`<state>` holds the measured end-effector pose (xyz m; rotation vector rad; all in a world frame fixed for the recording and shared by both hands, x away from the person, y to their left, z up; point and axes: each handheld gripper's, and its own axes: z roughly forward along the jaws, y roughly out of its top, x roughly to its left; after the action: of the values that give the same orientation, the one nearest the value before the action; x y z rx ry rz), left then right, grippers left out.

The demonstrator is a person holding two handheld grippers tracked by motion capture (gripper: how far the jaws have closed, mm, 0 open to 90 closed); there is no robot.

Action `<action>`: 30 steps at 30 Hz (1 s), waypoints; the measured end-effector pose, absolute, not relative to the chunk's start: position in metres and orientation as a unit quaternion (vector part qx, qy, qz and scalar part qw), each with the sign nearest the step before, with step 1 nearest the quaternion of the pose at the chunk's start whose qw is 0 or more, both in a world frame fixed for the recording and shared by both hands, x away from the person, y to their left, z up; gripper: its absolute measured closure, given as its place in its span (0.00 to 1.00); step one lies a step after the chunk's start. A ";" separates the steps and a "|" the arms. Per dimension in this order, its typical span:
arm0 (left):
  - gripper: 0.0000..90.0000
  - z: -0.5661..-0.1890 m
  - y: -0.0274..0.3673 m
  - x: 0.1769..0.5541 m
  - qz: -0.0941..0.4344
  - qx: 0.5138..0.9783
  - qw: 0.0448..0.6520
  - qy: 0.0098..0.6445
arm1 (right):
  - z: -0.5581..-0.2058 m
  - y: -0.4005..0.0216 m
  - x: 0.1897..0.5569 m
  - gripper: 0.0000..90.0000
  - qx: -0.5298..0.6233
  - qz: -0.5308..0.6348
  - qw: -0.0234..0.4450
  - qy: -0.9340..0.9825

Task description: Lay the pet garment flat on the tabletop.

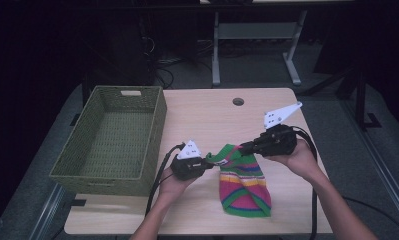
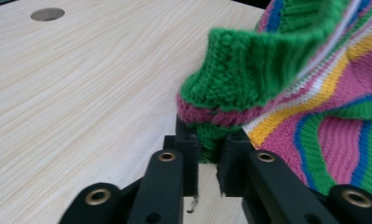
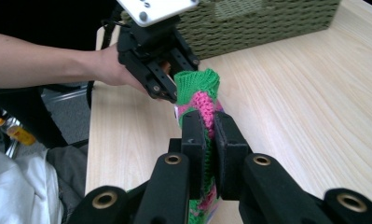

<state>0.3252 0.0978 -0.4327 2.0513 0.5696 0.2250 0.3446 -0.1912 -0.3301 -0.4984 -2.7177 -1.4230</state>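
Nearest the high camera, the striped sock (image 1: 243, 182) lies on the pale wooden table (image 1: 207, 117), cuff lifted; the left gripper (image 1: 210, 161) and right gripper (image 1: 243, 148) both pinch it. A green basket (image 1: 112, 142) sits left, dim room beyond.

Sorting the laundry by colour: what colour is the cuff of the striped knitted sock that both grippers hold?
Green, above a pink band; the striped knitted sock's cuff shows best in the left gripper view.

1. The desk (image 1: 207, 115) is lit evenly from above in the high view; its surroundings are left dark.
2. Soft, short shadows are cast.
3. In the left gripper view, the sock (image 2: 286, 70) is blurred at close range.
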 end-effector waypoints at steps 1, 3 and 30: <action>0.92 -0.430 0.098 0.325 0.092 0.842 0.477 0.236 | -0.333 -0.195 0.346 0.93 -0.168 -0.457 0.015 -0.873; 0.92 -0.428 0.098 0.325 0.095 0.842 0.475 0.236 | -0.334 -0.196 0.347 0.93 -0.170 -0.455 0.012 -0.874; 0.92 -0.388 0.097 0.352 0.136 0.873 0.394 0.253 | -0.358 -0.193 0.363 0.93 -0.231 -0.438 -0.031 -0.868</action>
<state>0.3524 0.0966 -0.3879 2.2145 0.6420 0.3440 0.3631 -0.1928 -0.3584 -0.7389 -2.7816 -1.4049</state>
